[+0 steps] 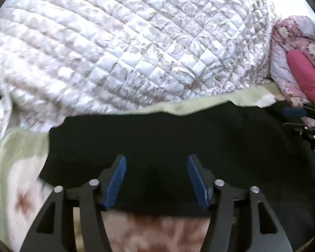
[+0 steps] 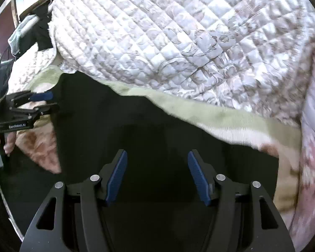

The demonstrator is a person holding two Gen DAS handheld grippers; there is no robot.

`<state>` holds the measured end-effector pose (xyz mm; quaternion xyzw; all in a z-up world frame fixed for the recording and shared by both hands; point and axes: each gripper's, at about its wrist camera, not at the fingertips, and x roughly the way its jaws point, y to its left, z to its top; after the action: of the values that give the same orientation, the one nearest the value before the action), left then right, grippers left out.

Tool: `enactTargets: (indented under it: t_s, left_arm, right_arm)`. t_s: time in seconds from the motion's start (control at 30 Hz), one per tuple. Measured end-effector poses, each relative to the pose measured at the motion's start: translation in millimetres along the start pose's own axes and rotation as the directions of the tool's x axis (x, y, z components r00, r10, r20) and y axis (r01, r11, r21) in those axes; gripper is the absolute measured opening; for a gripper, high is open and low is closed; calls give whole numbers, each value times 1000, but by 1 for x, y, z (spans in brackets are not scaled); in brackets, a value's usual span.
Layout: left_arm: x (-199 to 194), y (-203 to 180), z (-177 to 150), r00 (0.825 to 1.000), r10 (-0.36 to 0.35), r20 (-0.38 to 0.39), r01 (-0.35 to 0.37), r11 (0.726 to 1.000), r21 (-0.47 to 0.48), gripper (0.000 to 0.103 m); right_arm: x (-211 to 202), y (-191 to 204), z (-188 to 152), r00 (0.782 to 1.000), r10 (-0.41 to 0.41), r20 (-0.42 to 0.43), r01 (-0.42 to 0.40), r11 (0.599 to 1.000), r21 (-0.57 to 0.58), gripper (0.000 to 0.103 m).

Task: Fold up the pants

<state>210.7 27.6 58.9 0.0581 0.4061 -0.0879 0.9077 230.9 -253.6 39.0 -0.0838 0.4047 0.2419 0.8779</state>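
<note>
1. Black fabric, the pants [image 1: 157, 138], lies spread flat on the bed, on a pale green blanket [image 1: 199, 103] that shows as a strip along the garment's far edge. Beyond that strip a white quilted bedspread [image 1: 115, 48] covers the rest of the bed.
2. Your left gripper [image 1: 156, 180] hangs over the near edge of the pants with its blue pads [image 1: 115, 184] well apart. Nothing is pinched between them; only the dark cloth lies below.
3. Your right gripper [image 2: 157, 176] is in the same state: fingers spread, nothing held, dark cloth beneath and ahead of it.
4. Each wrist view catches the other gripper at its edge, so your hands are working side by side along the same near edge of the garment.
5. A pink floral comforter [image 1: 294, 48] is bunched at the right side of the bed, clear of the pants.
6. Progress, as a judgement: the pants read as a compact dark rectangle with straight edges, so at least one fold looks laid down and released. The cloth is too dark to count layers or seams, so you cannot tell which fold this is.
7. What seems left: check that the edges line up, then take the next fold or smooth the top.
</note>
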Motion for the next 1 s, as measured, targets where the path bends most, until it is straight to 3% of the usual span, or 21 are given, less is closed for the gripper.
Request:
enactTargets:
  t_s: [0.27,0.37,0.43,0.47,0.5,0.53,0.57,0.6,0.63,0.83,1.0]
  left_arm:
    - [85,-6,38,998,-3,-69,3,1000,3,67]
    - [111,-14,37,995,37,-93,-35,999,26,73]
    - [114,-23,36,995,83,-58,-79,995,66,74]
    - [114,-26,35,994,97,-55,-93,993,77,66]
    - [112,-28,35,995,92,-46,-89,993,80,58]
    - [110,-30,35,994,102,-34,-99,991,89,44]
    - [107,-33,34,994,110,-22,-107,989,101,29]
    - [105,-36,35,994,111,-12,-109,988,110,21]
    - [102,-40,36,993,119,-3,-118,986,118,9]
    - [46,-30,34,993,108,49,-110,994,29,5]
    - [-41,-17,7,991,31,131,-20,996,-89,5]
  right_arm:
    - [83,-25,35,992,60,-110,-64,997,-35,61]
    - [108,-27,38,986,49,-157,-58,997,-55,63]
    - [114,-29,38,986,67,-154,-75,996,-49,63]
    - [116,-29,37,986,69,-155,-77,996,-51,63]
    - [116,-28,37,986,70,-152,-79,995,-56,48]
    - [114,-26,36,988,62,-144,-73,995,-70,26]
    - [113,-25,35,989,36,-142,-48,995,-84,17]
    - [111,-24,34,988,63,-142,-76,994,-85,7]
    - [107,-20,32,989,58,-135,-70,993,-92,7]
    - [58,11,21,998,28,-47,-35,988,-150,6]
    - [-25,35,-8,995,71,73,-61,990,-128,6]
